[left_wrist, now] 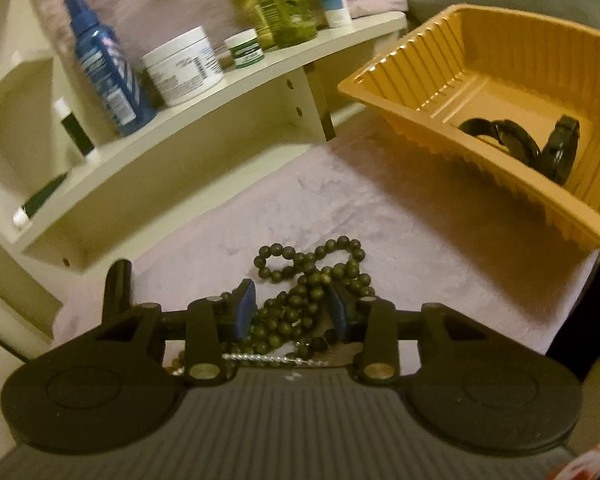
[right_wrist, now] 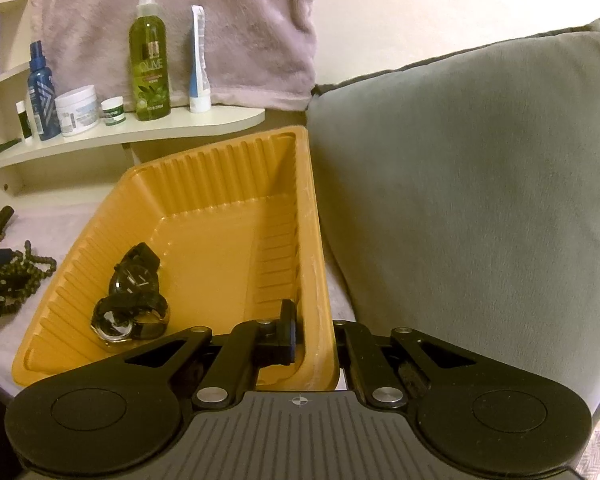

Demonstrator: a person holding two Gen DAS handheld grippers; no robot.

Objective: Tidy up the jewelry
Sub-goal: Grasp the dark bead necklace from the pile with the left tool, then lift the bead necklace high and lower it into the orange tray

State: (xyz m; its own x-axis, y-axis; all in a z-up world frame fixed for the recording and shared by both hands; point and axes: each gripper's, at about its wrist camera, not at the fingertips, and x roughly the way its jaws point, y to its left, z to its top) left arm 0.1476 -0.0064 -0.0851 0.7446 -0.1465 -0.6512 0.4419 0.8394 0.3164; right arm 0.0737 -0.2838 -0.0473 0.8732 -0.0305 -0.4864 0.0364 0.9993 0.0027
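- Left gripper (left_wrist: 292,308): jaws part open, set either side of the heap of dark bead necklace (left_wrist: 312,280) on the pink cloth (left_wrist: 400,232). The blue pads (left_wrist: 246,308) flank the beads without visibly pressing them, so nothing is gripped yet; this stance suits closing on a bunch of strands rather than a single bead.
- Silver chain (left_wrist: 260,358): lies just under the left gripper's body, beside the beads, partly hidden. It awaits sorting.
- Right gripper (right_wrist: 314,340): clamped on the near side wall of the orange tray (right_wrist: 204,184), one finger inside, the other outside the rim. The hold appears to tilt the tray's mouth towards the jewelry pile and steady it for loading.
- Watches (right_wrist: 134,300): two dark wristwatches rest together in the low corner of the tray, where its slope would gather them. This part of the task looks done.
- Shelf (right_wrist: 140,132): carries bottles and jars behind the work area, well apart from the jewelry and not involved.
- Grey cushion (right_wrist: 480,200): stands just beside the tray's far wall, where it may act as a backstop.
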